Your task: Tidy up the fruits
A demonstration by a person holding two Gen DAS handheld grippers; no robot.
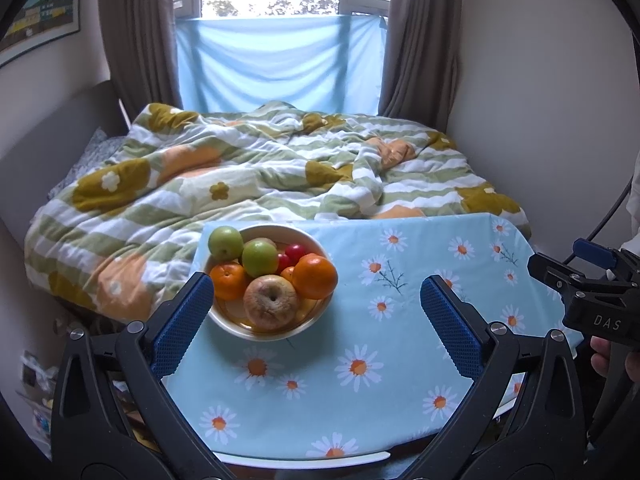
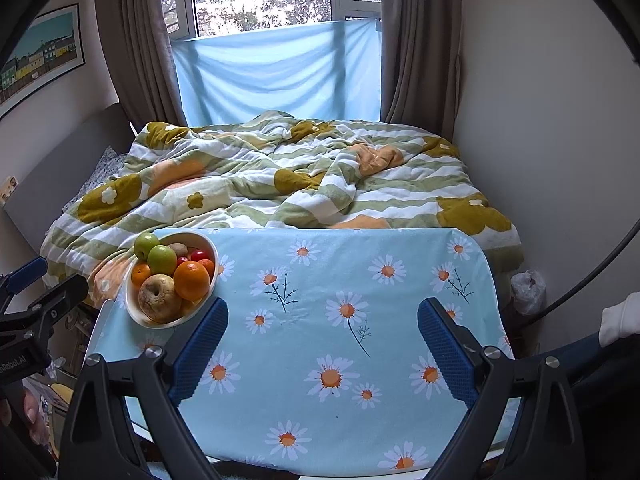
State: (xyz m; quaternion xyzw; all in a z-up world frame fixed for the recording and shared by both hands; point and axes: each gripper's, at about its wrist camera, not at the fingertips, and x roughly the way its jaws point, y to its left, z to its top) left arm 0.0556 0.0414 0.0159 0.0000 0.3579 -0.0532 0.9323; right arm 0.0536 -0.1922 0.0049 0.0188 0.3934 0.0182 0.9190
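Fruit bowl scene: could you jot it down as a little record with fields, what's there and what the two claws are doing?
Container: white bowl on daisy tablecloth
Fruit: two green apples, oranges, small red fruits, one wrinkled apple
Left gripper: open, empty, beside bowl
Right gripper: open, empty, above cloth
Behind: bed with flowered quilt

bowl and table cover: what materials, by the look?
Bowl: likely glazed ceramic, though melamine can't be ruled out; cream, smooth, thick rounded rim with a faint sheen. Table cover: printed woven cloth, matte light blue with daisies; it follows the tabletop's edge and shows slight creases, with no glare.
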